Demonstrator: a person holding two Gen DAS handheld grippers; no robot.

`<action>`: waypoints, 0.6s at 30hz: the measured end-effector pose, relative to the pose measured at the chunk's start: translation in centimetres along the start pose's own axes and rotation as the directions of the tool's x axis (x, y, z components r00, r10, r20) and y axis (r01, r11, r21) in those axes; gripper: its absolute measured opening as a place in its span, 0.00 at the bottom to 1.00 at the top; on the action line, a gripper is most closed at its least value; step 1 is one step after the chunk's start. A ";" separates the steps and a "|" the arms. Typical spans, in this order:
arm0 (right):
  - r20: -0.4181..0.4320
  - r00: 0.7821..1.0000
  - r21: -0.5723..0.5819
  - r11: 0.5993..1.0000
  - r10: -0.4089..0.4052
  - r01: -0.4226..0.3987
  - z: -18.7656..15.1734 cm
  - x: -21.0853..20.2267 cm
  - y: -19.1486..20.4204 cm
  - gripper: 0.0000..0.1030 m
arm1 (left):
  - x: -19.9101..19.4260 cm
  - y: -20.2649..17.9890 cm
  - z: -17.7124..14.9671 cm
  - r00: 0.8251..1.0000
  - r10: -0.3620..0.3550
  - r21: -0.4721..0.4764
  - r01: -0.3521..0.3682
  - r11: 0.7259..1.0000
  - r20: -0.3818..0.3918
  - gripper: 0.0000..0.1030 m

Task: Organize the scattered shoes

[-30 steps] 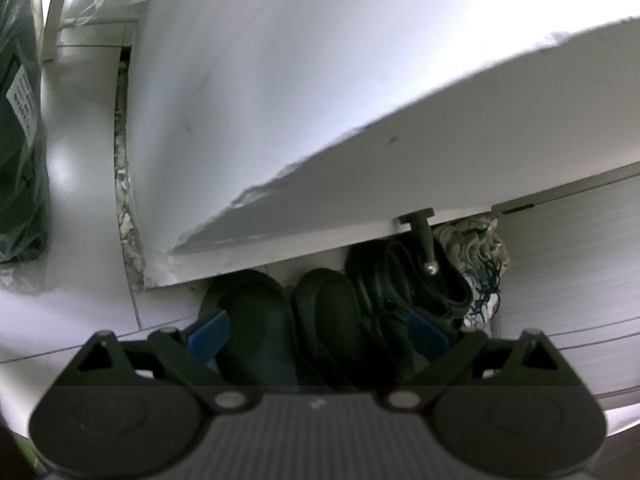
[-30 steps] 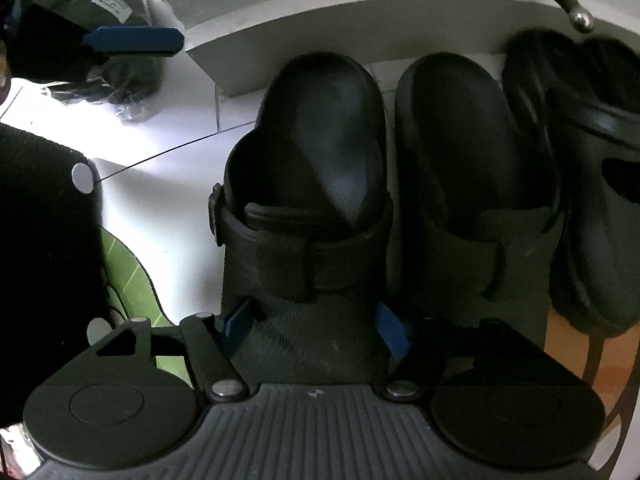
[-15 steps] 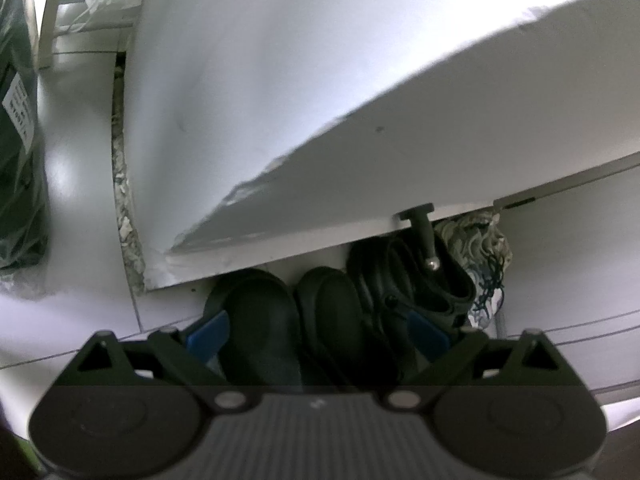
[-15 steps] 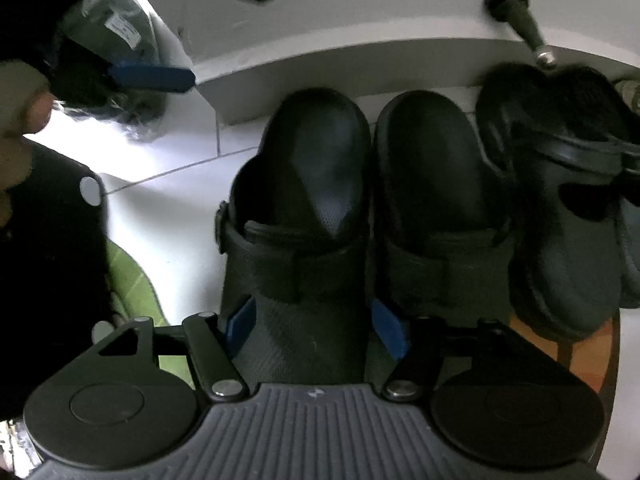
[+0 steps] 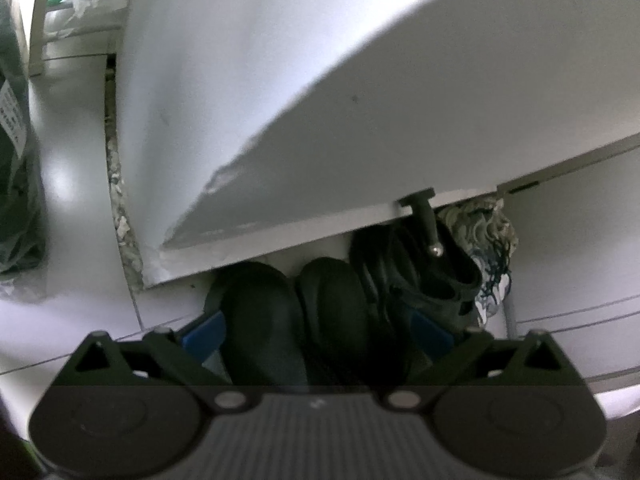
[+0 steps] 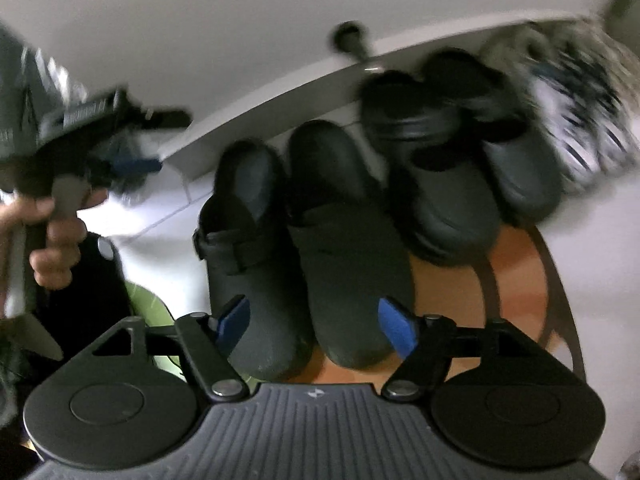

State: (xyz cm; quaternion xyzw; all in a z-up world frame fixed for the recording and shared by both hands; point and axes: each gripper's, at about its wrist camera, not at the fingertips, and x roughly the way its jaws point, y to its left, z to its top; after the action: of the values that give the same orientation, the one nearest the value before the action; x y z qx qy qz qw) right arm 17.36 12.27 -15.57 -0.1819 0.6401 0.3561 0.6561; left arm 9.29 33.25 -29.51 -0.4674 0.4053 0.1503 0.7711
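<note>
In the right wrist view, two black clogs, one on the left (image 6: 248, 248) and one on the right (image 6: 344, 240), lie side by side on the floor, toes under a white cabinet door (image 6: 240, 40). My right gripper (image 6: 316, 326) hangs above their heels. Its jaws are opening and the blue pads press on nothing. A pair of dark clogs (image 6: 444, 184) and patterned shoes (image 6: 576, 120) continue the row rightward. A hand (image 6: 52, 232) holds my left gripper (image 6: 100, 120) up at the far left. In the left wrist view, that left gripper (image 5: 318, 330) is open and empty, with the black clogs (image 5: 256, 312) far below.
The white cabinet door (image 5: 320, 120) with a black knob (image 5: 428, 224) overhangs the shoe row. An orange mat (image 6: 520, 280) lies under the shoes' heels, and a green mat (image 6: 148, 304) lies to the left. A dark bag (image 5: 16, 200) stands at the far left on the tiled floor.
The right gripper's jaws have spread off the left black clog, and it has lifted and drawn back, so the whole shoe row now shows. The left gripper has stayed put.
</note>
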 end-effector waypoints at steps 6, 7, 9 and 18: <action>0.131 0.986 0.356 0.924 0.100 -0.141 -1.5 -5.6 -5.8 0.89 | 0.9 -1.8 -0.8 0.999 0.030 0.081 -0.028 0.996 -0.026 0.99; 0.163 0.984 0.378 0.917 0.066 -0.124 -2.1 -6.6 -6.3 0.92 | 1.1 -2.2 -1.0 0.999 0.037 0.092 -0.034 0.995 -0.033 0.99; 0.208 0.978 0.434 0.894 0.018 -0.109 -3.1 -7.8 -7.1 0.94 | 1.6 -3.5 -1.5 0.997 0.045 0.144 -0.036 0.989 -0.060 0.99; 0.259 0.961 0.737 0.663 -0.097 -0.131 -5.8 -9.4 -9.9 1.00 | 1.3 -10.7 -2.6 0.984 0.080 0.234 -0.041 0.971 -0.162 0.99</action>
State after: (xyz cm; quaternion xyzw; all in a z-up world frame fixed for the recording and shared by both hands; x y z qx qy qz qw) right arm 20.84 -0.66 -9.30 0.1609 0.6332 0.0899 0.7517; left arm 15.42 25.31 -24.73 -0.3738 0.4985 0.0856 0.7775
